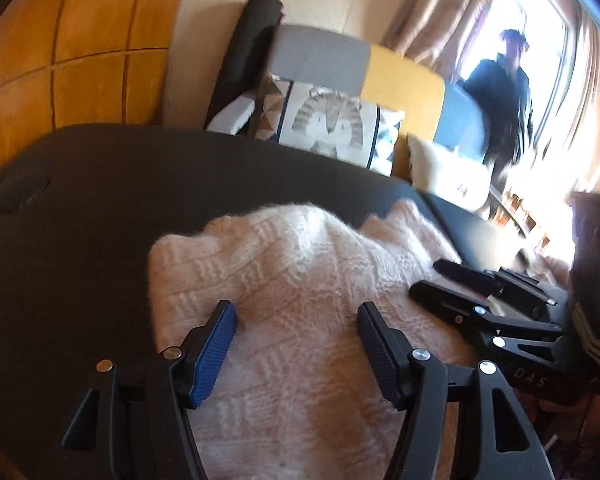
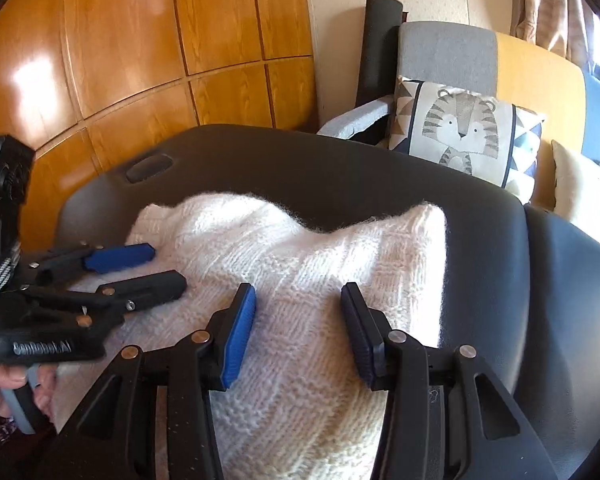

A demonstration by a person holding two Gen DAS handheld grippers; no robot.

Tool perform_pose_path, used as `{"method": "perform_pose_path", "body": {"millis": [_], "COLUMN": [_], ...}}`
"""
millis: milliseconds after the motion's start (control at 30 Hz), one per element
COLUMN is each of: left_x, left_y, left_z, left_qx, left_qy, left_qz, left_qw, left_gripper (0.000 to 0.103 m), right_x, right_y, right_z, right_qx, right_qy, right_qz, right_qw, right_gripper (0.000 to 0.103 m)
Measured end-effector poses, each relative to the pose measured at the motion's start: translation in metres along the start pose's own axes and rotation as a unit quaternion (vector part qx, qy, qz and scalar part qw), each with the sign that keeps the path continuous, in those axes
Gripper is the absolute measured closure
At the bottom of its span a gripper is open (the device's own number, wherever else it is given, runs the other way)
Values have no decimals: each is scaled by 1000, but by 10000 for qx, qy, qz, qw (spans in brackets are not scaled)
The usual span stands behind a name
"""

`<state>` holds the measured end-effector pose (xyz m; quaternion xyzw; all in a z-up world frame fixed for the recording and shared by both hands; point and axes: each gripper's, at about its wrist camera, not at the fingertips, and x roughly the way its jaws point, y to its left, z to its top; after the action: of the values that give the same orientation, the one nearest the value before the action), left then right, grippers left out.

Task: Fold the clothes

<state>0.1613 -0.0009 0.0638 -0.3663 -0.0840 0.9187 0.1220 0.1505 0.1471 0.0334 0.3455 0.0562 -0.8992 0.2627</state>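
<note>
Left wrist view: a white knitted sweater (image 1: pixel 300 300) is lying folded on the black table (image 1: pixel 80 220) beneath the left gripper (image 1: pixel 296 312), whose fingers are standing apart, gripping nothing. Beside it, the right gripper (image 2: pixel 298 300) is hovering released too (a tiger cushion (image 2: pixel 460 132) beyond).

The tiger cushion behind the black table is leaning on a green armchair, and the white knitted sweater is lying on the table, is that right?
Not quite: the armchair is grey, not green, as the right wrist view shows. The tiger cushion does lean against it behind the black table, and the white knitted sweater lies on the table.
</note>
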Motion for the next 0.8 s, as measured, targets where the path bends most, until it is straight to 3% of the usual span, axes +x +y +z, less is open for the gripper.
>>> {"method": "perform_pose_path", "body": {"millis": [267,400,433,533,800], "left_x": [-37,-55,-58,-58,-58], "left_y": [10,0,-5,-12,22], "left_z": [-7,-22,-27,-48,-69], "left_qx": [155,730,919,1449,570], "left_qy": [-353,-391,-362,-130,274], "left_qz": [13,196,265,636,171], "left_qw": [9993,9964,9948,9873,9979], "left_gripper": [38,38,38,38,33], "right_x": [-52,-71,-72,-67,-49], "right_y": [10,34,40,53,64], "right_z": [11,-5,-10,-24,-64], "right_qx": [267,-200,-269,-360,-528], "right_qy": [168,333,372,478,774], "right_qz": [370,197,217,388,344], "right_qw": [9988,9991,9987,9975,9950], "right_gripper": [55,56,62,64,64]}}
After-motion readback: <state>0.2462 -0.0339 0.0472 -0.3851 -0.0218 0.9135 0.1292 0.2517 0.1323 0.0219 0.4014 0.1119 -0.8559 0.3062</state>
